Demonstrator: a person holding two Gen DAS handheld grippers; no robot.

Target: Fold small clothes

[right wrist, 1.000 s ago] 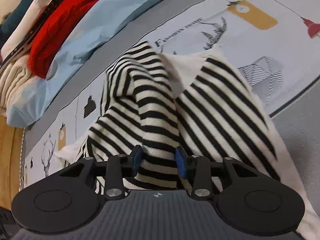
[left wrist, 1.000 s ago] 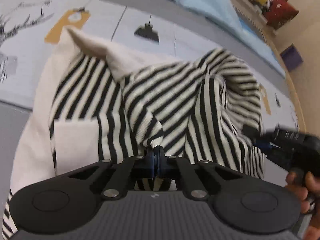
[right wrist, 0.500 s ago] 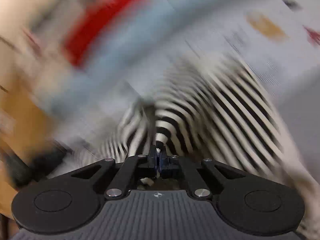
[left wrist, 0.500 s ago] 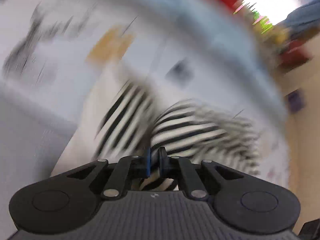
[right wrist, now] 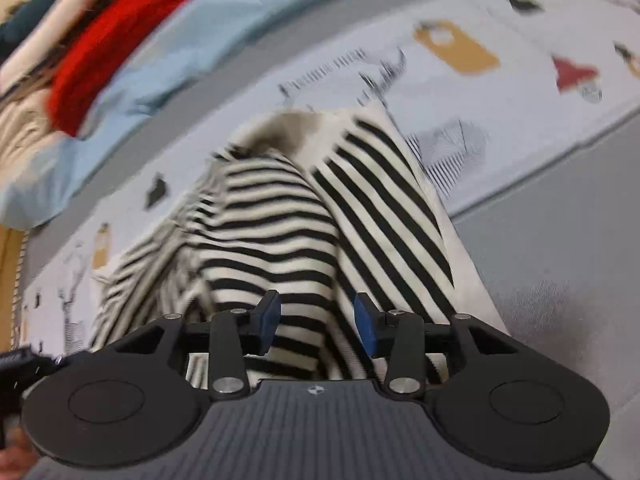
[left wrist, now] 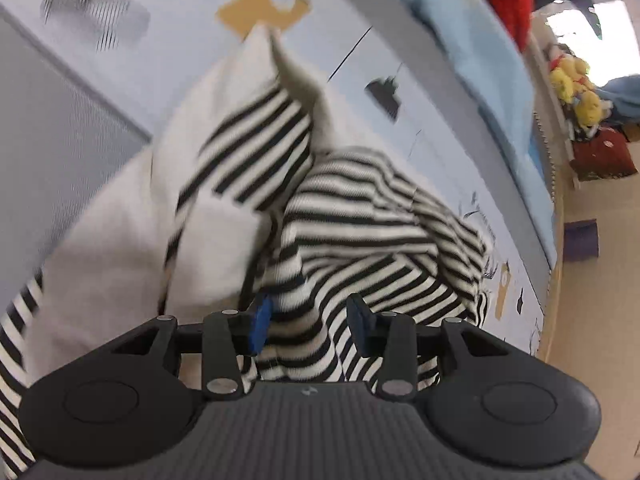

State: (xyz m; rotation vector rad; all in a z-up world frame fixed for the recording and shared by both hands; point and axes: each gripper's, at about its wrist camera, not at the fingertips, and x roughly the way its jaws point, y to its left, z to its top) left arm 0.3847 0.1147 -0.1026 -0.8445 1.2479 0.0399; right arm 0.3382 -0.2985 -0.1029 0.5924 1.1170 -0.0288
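A black-and-white striped garment (left wrist: 360, 216) with plain cream panels lies crumpled on a bed (left wrist: 72, 152), over a pale sheet (left wrist: 360, 40) printed with tags and small shapes. The left gripper (left wrist: 308, 322) points down at it. Its jaws have just been opening and now stand apart, with striped cloth between them but not pinched. The right gripper (right wrist: 318, 320) does the same over the garment's near edge, jaws also just opened, cloth loose between them. Far behind lie a blue blanket (right wrist: 160, 48) and a red garment (right wrist: 120, 36).
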